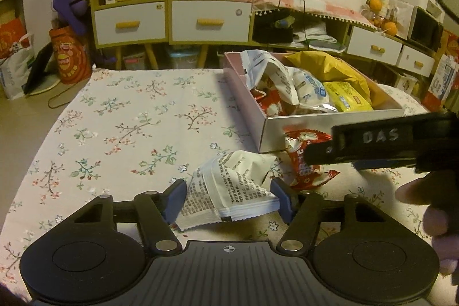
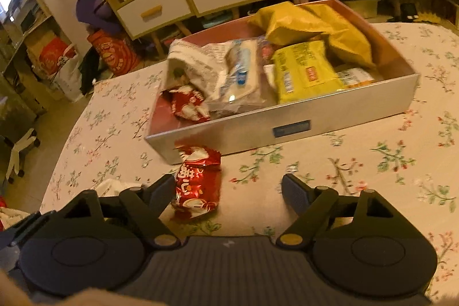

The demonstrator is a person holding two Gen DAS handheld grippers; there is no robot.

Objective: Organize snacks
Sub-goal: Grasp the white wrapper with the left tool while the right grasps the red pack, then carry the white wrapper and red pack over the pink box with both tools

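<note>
In the left wrist view my left gripper (image 1: 228, 195) is shut on a white snack packet (image 1: 229, 191) with black print, low over the flowered tablecloth. A red snack packet (image 1: 307, 162) lies on the cloth just in front of the shallow box (image 1: 315, 125), partly hidden by my right gripper, which crosses in from the right. In the right wrist view my right gripper (image 2: 229, 191) is open and empty, with the red packet (image 2: 196, 182) lying by its left finger. The box (image 2: 258, 131) holds white, red and yellow snack packs.
The box sits at the back right of the table with a yellow bag (image 2: 312, 25) at its far end. Wooden shelves and white drawers (image 1: 130, 22) stand behind the table. Bags (image 1: 68, 56) sit on the floor at the left.
</note>
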